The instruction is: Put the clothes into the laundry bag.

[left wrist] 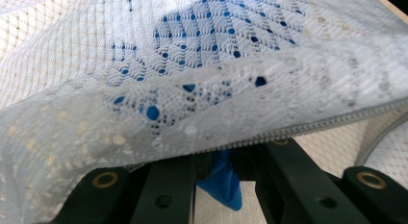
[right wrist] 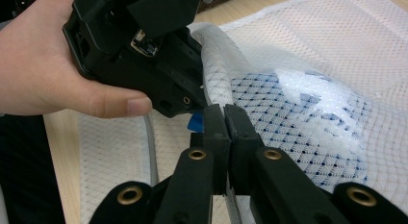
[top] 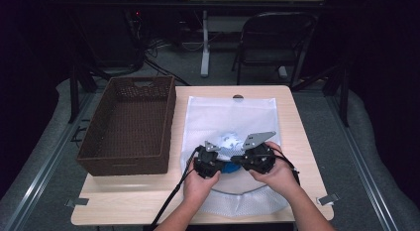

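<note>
Mesh bag [top: 230, 122], beside the basket [top: 130, 123]: my right gripper [right wrist: 225, 119] pinches its zipper edge shut, my left gripper [top: 208, 164] clamps blue cloth [left wrist: 222, 178]; next, push the cloth deeper inside.

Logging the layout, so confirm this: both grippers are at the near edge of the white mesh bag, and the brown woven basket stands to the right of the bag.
One thing is wrong: the brown woven basket stands to the left of the white mesh bag, as the high view shows. Both grippers are indeed at the bag's near edge.

R gripper [right wrist: 225, 119]: jaws closed on mesh bag [right wrist: 308, 65] edge | L gripper [right wrist: 139, 46] adjacent, hand-held | blue item [right wrist: 308, 123] inside bag
</note>
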Demonstrator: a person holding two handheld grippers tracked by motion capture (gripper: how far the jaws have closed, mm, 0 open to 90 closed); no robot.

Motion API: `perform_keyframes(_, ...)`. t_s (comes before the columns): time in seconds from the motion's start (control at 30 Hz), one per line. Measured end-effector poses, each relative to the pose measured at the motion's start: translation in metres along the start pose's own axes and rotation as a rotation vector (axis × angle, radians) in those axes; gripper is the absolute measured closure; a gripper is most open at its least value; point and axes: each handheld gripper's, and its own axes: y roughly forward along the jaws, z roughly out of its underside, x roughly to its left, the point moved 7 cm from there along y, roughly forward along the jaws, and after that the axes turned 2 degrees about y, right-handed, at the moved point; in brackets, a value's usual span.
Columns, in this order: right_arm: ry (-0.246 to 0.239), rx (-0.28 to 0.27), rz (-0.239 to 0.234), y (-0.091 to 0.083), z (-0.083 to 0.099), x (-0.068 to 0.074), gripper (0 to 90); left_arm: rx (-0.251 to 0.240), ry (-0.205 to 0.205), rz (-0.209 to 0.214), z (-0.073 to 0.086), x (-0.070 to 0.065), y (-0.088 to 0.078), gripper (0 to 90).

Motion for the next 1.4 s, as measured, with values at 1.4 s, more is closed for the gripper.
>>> perform_keyframes(1.4, 0.016, 0.012, 0.005, 0.003, 0.005, -0.006, 88.4, 0.042, 0.0, 0.018, 0.004, -0.004, 0.005, 52.6)
